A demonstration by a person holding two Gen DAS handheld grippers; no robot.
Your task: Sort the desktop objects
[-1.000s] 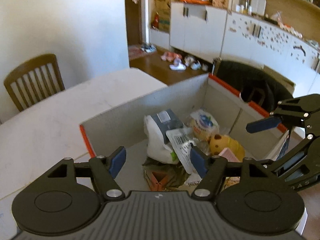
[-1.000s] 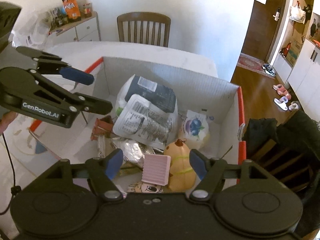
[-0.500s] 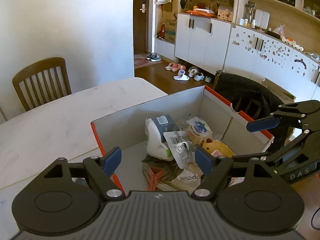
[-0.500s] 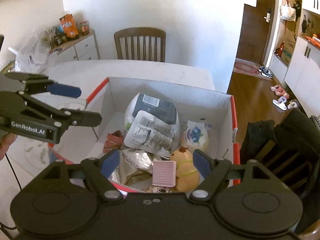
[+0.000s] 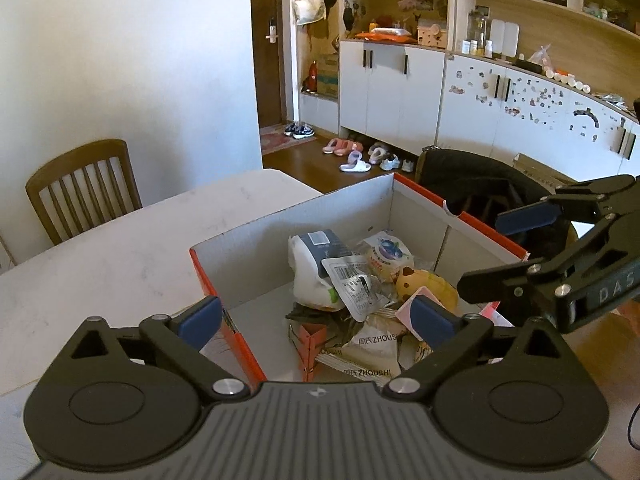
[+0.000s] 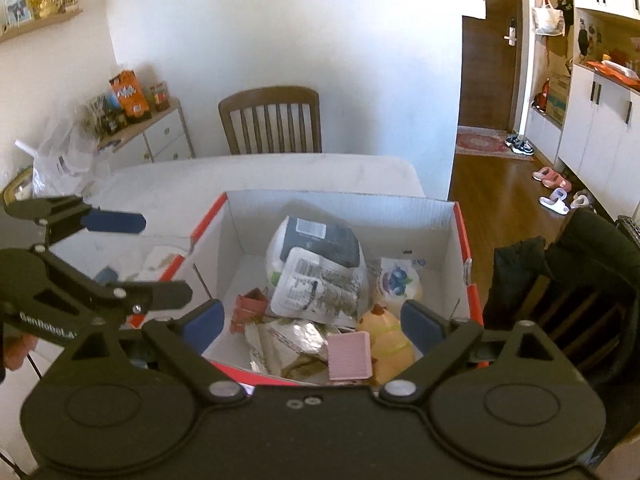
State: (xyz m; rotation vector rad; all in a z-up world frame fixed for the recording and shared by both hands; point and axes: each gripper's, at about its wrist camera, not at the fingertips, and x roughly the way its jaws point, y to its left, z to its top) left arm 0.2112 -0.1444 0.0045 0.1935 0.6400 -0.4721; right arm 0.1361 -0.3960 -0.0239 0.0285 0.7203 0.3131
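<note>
An open cardboard box (image 5: 256, 252) (image 6: 332, 208) with orange-red edges stands on the white table. Inside lie a white and dark pouch (image 5: 316, 264) (image 6: 316, 240), a barcode packet (image 5: 352, 284) (image 6: 316, 292), a blueberry cup (image 5: 386, 254) (image 6: 396, 280), a yellow plush toy (image 5: 430, 284) (image 6: 384, 336), a pink card pack (image 6: 349, 354) and foil snack bags (image 5: 372, 344). My left gripper (image 5: 316, 316) (image 6: 132, 256) hovers over the box's near left rim, jaws opening, nothing between them. My right gripper (image 6: 310, 320) (image 5: 500, 252) hangs above the near right side, jaws opening and empty.
A wooden chair (image 5: 82, 188) (image 6: 270, 122) stands at the table's far side. A dark jacket over another chair (image 6: 560, 276) (image 5: 480, 196) is right of the box. A sideboard with snacks (image 6: 136, 120) and a plastic bag (image 6: 60, 164) sit to the left. Papers (image 6: 160, 260) lie beside the box.
Both grippers have lifted and drawn back from the box, so more of the room shows. Their jaws have spread wider. The things in the box have stayed put.
</note>
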